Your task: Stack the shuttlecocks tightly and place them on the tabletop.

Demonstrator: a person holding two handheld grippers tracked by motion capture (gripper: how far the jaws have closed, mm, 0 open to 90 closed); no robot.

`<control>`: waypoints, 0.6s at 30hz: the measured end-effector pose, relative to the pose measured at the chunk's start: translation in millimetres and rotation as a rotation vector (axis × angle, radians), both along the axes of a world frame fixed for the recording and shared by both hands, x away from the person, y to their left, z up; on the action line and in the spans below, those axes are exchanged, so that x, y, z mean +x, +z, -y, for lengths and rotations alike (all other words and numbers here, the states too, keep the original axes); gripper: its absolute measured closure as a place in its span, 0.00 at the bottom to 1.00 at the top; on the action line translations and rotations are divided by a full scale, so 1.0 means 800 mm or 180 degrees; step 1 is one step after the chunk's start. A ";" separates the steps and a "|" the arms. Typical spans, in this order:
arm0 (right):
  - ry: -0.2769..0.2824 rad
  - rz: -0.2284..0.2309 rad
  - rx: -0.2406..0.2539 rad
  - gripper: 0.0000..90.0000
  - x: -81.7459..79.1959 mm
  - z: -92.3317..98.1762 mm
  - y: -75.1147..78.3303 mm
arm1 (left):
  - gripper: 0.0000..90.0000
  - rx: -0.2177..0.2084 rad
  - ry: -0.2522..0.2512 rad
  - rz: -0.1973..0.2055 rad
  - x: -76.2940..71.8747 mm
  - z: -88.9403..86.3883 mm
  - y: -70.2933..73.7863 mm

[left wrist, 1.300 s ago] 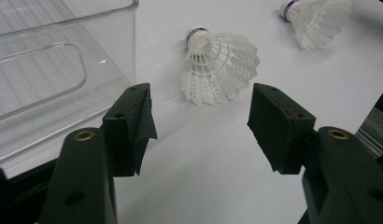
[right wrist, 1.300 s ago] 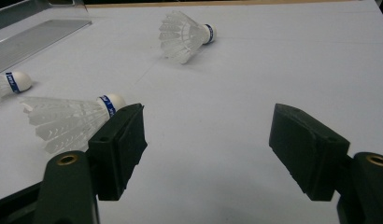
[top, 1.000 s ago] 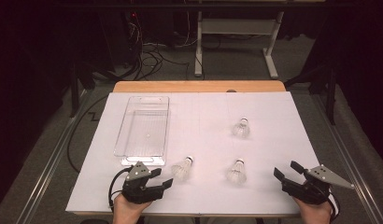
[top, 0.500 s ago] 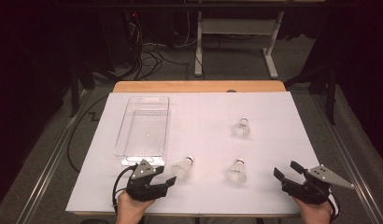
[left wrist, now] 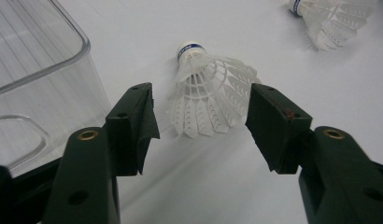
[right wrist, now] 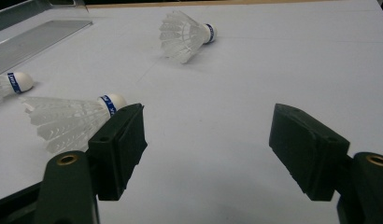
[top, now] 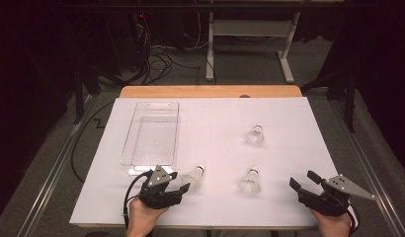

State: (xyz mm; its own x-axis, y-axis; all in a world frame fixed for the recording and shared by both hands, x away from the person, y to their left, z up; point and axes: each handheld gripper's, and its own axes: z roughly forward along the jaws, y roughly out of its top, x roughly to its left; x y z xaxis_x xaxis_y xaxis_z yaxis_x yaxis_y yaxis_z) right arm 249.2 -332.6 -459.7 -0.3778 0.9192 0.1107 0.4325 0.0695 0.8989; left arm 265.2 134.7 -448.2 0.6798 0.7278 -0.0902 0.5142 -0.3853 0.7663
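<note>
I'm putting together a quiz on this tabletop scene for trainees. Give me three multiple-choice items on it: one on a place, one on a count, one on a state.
1. Where on the table does the clear tray stand?
A. on the left side
B. at the right edge
C. in the middle between the shuttlecocks

2. How many shuttlecocks lie on the table?
A. one
B. three
C. five

3. How does the left gripper stand to the nearest shuttlecock?
A. shut tight on its cork
B. open, with the feather skirt between the jaws
C. lifting it over the tray

Key:
1 A: the high view shows the clear tray left of all the shuttlecocks.
2 B: one lies far, one in the middle and one by the left gripper.
3 B: in the left gripper view the nearest shuttlecock lies on the white table, with a gap to each pad.
</note>
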 end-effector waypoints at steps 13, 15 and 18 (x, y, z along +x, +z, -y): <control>0.0011 -0.0005 0.0005 0.30 0.000 0.000 0.000 | 0.49 0.0145 -0.0007 0.0017 0.009 0.012 -0.001; 0.0010 -0.0006 0.0008 0.30 0.000 0.000 0.000 | 0.49 0.0174 -0.0009 0.0017 0.010 0.014 -0.001; 0.0015 -0.0011 0.0013 0.31 0.000 0.000 -0.001 | 0.50 0.0202 0.0008 -0.0023 0.013 0.017 -0.002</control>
State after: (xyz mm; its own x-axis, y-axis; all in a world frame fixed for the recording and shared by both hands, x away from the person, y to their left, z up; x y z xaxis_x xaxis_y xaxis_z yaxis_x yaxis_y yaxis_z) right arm 249.4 -332.5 -460.1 -0.3817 0.9170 0.1159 0.4354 0.0678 0.8977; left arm 275.8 121.4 -449.8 0.6775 0.7339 -0.0487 0.5207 -0.4318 0.7365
